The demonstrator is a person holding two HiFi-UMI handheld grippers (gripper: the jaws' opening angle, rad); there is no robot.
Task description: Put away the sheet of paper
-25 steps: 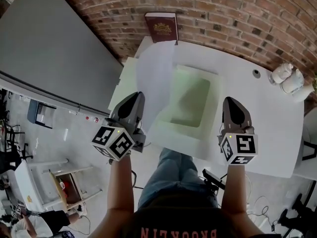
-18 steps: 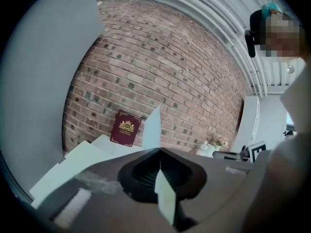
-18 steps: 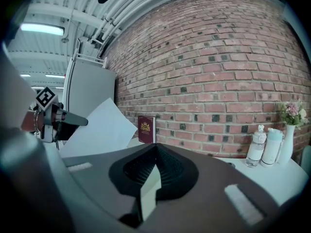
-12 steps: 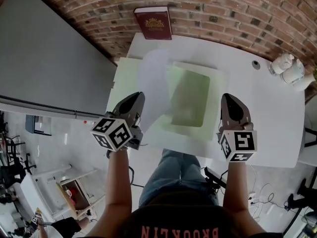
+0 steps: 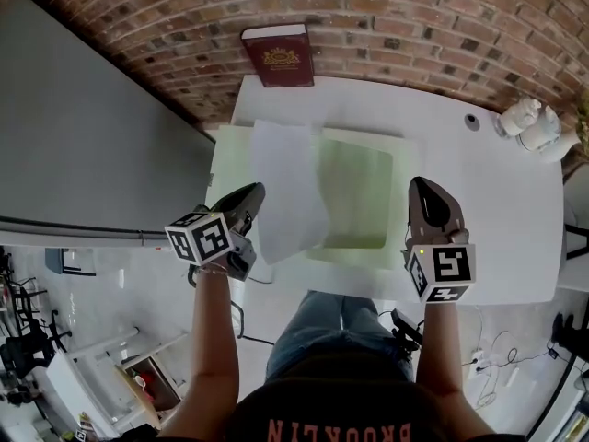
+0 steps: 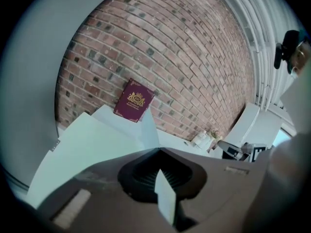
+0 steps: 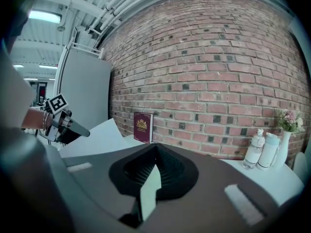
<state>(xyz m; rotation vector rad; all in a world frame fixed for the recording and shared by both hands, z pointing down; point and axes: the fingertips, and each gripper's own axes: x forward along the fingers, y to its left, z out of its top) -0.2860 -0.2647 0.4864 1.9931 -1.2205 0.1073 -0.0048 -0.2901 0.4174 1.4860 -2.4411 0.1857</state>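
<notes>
A white sheet of paper (image 5: 290,187) lies slanted across the left half of an open pale green folder (image 5: 354,191) on the white table (image 5: 488,210). My left gripper (image 5: 256,190) is at the sheet's left edge, shut on it. In the left gripper view the paper (image 6: 146,130) rises straight from the closed tips of the left gripper (image 6: 158,150). My right gripper (image 5: 423,184) hovers by the folder's right edge. Its jaws meet in the right gripper view, where the right gripper (image 7: 155,145) shows nothing between them. The paper (image 7: 95,137) appears there at the left.
A maroon book (image 5: 276,55) leans on the brick wall at the table's back edge. White bottles (image 5: 529,141) stand at the far right corner. A grey partition panel (image 5: 83,127) runs along the left of the table. The person's legs show under the near edge.
The left gripper has dropped and swung left with the paper. The sheet, which stood curved above the folder, now lies lower and flatter. The right gripper has shifted only slightly.
</notes>
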